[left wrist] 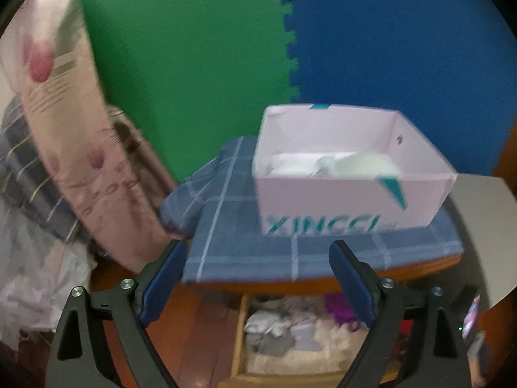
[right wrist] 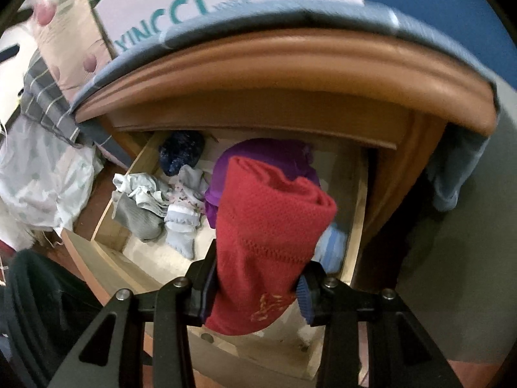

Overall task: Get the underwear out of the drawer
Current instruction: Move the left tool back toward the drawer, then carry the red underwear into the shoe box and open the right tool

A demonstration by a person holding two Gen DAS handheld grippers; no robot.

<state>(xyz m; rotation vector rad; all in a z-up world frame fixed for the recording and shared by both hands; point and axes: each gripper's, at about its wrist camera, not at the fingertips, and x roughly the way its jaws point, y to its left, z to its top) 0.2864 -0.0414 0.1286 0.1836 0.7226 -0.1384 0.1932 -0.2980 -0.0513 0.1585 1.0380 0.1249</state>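
Red knitted underwear (right wrist: 268,226) is clamped between the two pads of the right gripper (right wrist: 257,286), and it stands up from the jaws above the open drawer (right wrist: 355,226), near the drawer's front right corner. So one piece is already lifted free of the pile, but I judge it is not yet put down anywhere.

The left gripper (left wrist: 258,278) has its jaws wide apart and nothing is between them. It points toward the white box (left wrist: 339,200), which sits on the blue checked cloth (left wrist: 232,226) covering the top of the wooden cabinet (right wrist: 290,64), close to the front edge. Inside the box some pale folded things lie; they are too blurred to name, so I cannot say whether they came from the drawer.

In the drawer more clothing is left: a purple piece (right wrist: 274,158) at the back, a dark blue one (right wrist: 181,152) in the back left corner, and grey and light blue socks (right wrist: 155,207) along the left side. The task looks about in the middle: the red piece must probably go to the box, and several items may still wait.
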